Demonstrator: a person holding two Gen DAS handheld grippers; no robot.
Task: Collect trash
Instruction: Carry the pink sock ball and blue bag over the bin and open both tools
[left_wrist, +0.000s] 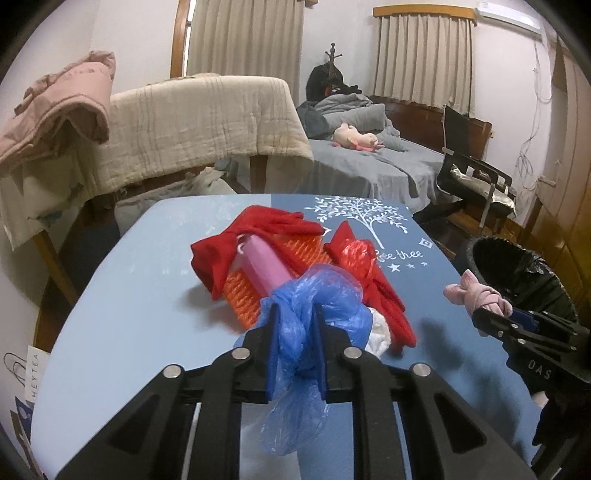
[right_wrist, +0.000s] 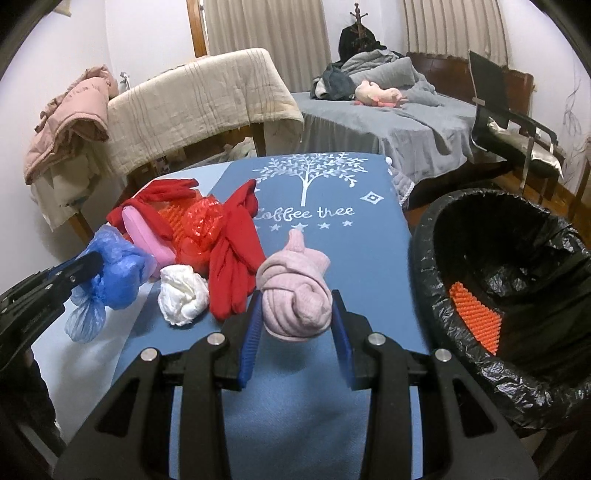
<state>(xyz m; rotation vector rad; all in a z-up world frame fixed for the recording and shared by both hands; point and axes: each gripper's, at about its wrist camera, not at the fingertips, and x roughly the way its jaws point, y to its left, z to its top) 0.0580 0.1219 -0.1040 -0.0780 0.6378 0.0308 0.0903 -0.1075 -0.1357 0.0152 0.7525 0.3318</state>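
On the blue surface (right_wrist: 362, 243), the left hand-held gripper (left_wrist: 295, 332) pinches a blue bag (left_wrist: 314, 306); frame centre, the right hand-held gripper (right_wrist: 295, 317) clamps a pink sock (right_wrist: 295, 291) beside the bin (right_wrist: 436, 295).

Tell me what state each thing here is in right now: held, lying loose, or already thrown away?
Left claw: shut on the blue plastic bag, lifted.
Right claw: shut on the pink knotted sock, held above the table.
White crumpled wad: lying loose on the table.
Red gloves: lying loose in the pile.
Pink tube: lying in the pile.
Bin: open, bag-lined, an orange brush inside.
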